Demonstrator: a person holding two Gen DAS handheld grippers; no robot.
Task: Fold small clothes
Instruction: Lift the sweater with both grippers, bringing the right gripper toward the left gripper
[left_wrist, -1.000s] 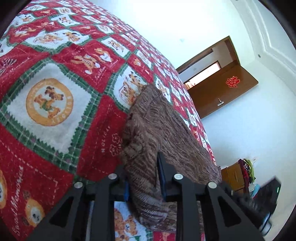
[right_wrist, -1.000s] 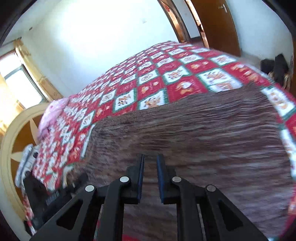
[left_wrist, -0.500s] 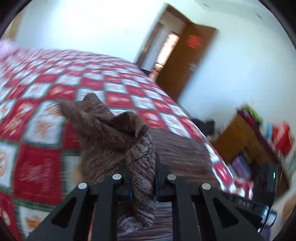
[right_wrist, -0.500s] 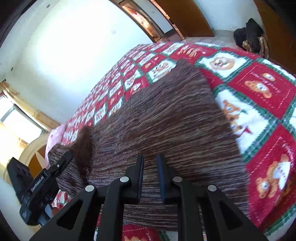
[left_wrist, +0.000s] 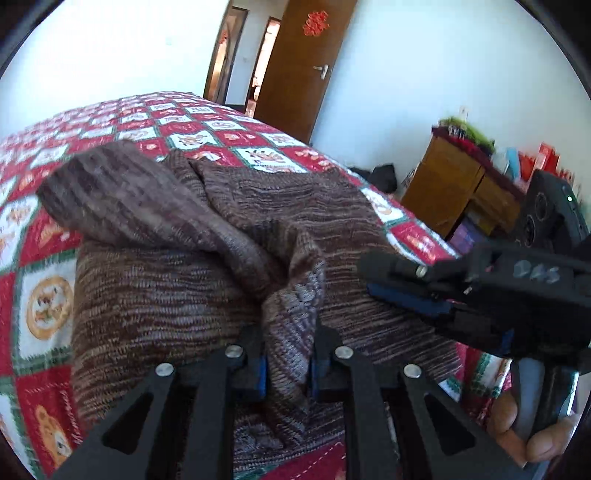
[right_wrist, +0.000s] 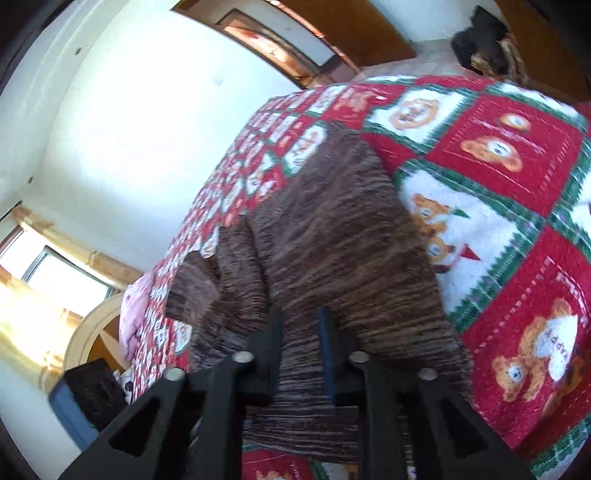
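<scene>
1. Left wrist view: the left gripper pinches a bunched fold of the brown knit sweater between its blue pads, and the fabric fills the gap. The rest of the sweater lies spread on the red, white and green bear-print quilt, with one ribbed sleeve thrown across it toward the far left. At the right the right gripper reaches in over the sweater, and fingers of the person's hand grip its handle at the lower right edge. Far off stand a brown door and a wooden cabinet.

2. Right wrist view: the right gripper has its jaws parted, having just been opening; the sweater lies flat between and under them, and the pads do not press on it. The quilt spreads to the right. A pink pillow sits at the far left.
</scene>
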